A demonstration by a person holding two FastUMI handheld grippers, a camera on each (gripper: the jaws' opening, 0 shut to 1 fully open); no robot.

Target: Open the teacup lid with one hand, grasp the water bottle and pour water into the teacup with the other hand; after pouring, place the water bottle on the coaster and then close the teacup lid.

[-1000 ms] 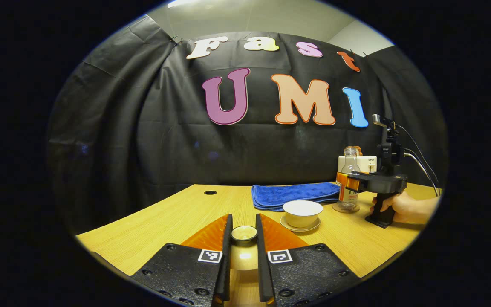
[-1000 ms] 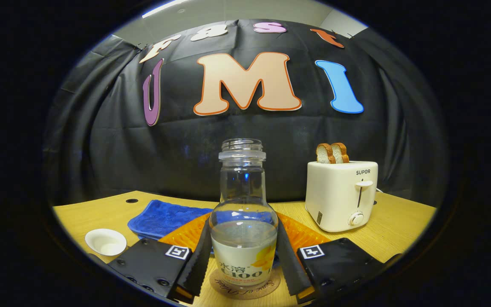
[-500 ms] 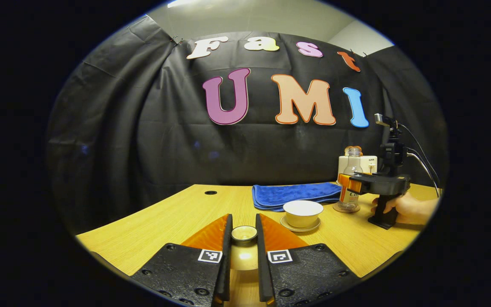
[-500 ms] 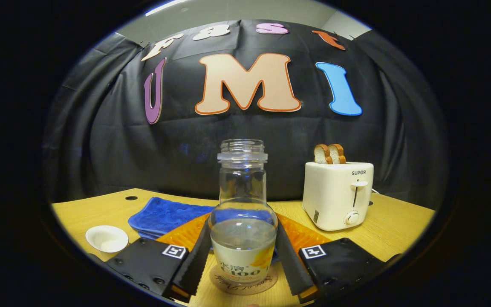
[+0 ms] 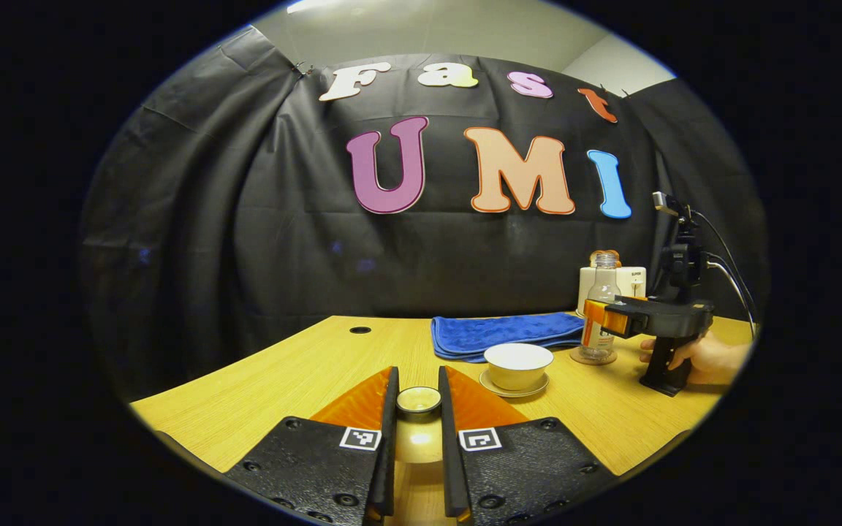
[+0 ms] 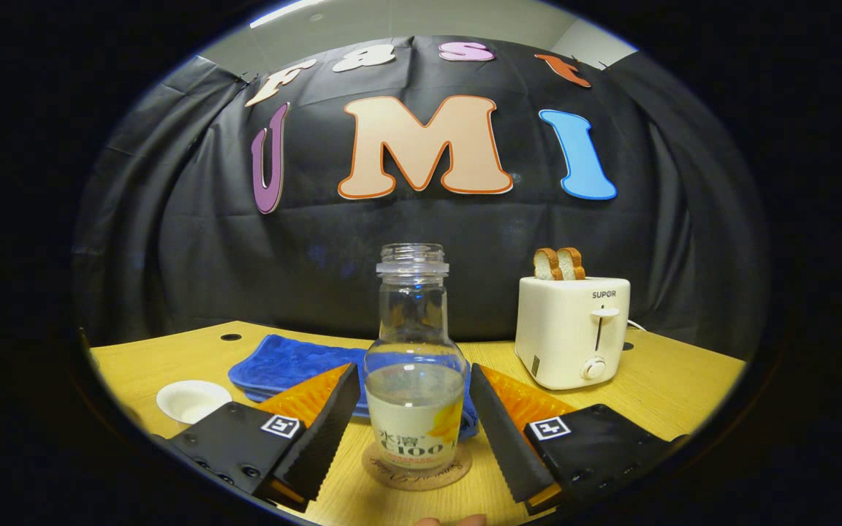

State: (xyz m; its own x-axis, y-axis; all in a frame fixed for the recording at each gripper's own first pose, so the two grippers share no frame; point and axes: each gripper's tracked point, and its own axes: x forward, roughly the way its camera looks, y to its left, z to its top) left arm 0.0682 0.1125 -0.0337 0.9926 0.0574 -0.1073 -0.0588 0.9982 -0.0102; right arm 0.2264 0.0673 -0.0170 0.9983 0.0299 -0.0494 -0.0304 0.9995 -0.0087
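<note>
Blue cloth (image 6: 286, 365) behind bottle (image 6: 414, 380); toaster (image 6: 573, 329) rightward.

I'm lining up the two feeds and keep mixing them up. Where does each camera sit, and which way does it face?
Left gripper view: rides the left gripper, low over the table, facing the teacup; its fingers pinch the lid.
Right gripper view: rides the right gripper, facing the water bottle on its coaster, with the toaster behind; its fingers stand apart.
Shared: bottle, teacup, blue towel, toaster.
</note>
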